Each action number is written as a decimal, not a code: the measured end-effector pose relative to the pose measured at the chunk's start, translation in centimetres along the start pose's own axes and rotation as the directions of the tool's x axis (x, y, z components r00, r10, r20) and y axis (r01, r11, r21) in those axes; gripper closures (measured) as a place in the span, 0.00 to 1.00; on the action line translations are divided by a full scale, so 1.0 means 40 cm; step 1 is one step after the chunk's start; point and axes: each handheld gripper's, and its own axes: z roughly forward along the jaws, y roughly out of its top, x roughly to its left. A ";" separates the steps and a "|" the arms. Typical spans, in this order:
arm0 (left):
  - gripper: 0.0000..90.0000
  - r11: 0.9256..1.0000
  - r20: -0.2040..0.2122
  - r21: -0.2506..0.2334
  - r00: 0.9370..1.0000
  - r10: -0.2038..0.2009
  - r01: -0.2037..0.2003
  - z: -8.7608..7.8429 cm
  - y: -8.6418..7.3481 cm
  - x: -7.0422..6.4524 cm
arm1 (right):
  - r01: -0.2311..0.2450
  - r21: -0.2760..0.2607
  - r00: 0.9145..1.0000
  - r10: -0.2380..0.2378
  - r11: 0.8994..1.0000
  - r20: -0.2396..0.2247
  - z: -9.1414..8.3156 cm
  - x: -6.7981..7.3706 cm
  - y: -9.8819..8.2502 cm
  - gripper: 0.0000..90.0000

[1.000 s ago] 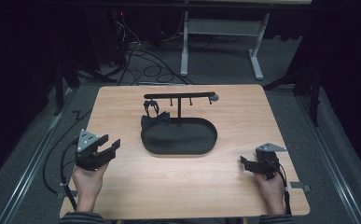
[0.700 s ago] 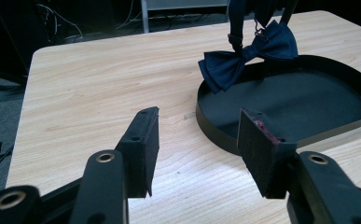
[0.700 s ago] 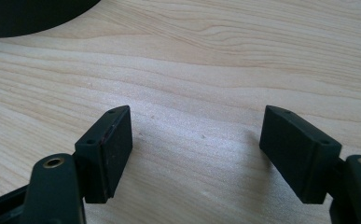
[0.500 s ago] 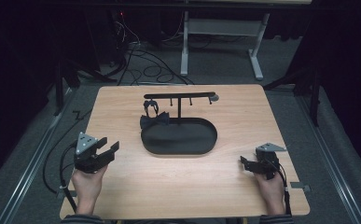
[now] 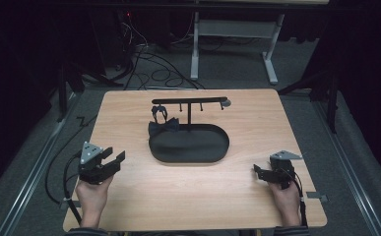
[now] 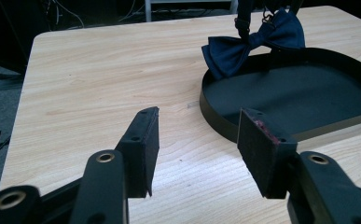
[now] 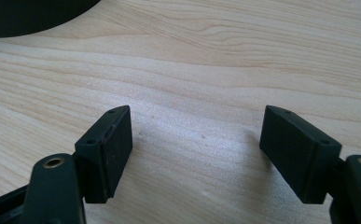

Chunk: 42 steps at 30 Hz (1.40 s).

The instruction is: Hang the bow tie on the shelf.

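A dark blue bow tie [image 5: 163,127] [image 6: 253,44] hangs from a hook at the left end of a black T-shaped rack [image 5: 190,102], its lower edge over the left rim of a black oval tray [image 5: 198,147] [image 6: 290,88]. My left gripper [image 5: 115,155] [image 6: 200,114] sits near the table's front left, jaws open and empty, pointing at the tray and the bow tie. My right gripper [image 5: 257,172] [image 7: 197,112] rests low at the front right, open and empty over bare wood, with a bit of the tray [image 7: 29,18] at the top left.
The wooden table [image 5: 257,123] stands on grey carpet. Cables [image 5: 148,64] and a white desk frame [image 5: 232,34] lie on the floor beyond its far edge. A hand holds each gripper from the near edge, and a cable trails off the left one.
My left gripper has drifted slightly toward the near edge. The right gripper, bow tie and tray have not moved.
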 end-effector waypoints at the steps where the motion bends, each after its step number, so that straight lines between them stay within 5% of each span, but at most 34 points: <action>1: 0.54 1.000 0.000 0.000 1.000 -0.002 0.002 0.000 -0.001 0.000 | 0.000 0.000 1.000 0.000 1.000 -0.001 0.000 0.000 0.000 0.30; 42: 0.54 0.995 0.022 0.087 0.998 -0.053 0.051 0.067 -0.065 0.000 | -0.001 0.000 1.000 0.001 1.000 -0.001 0.000 0.000 0.000 0.30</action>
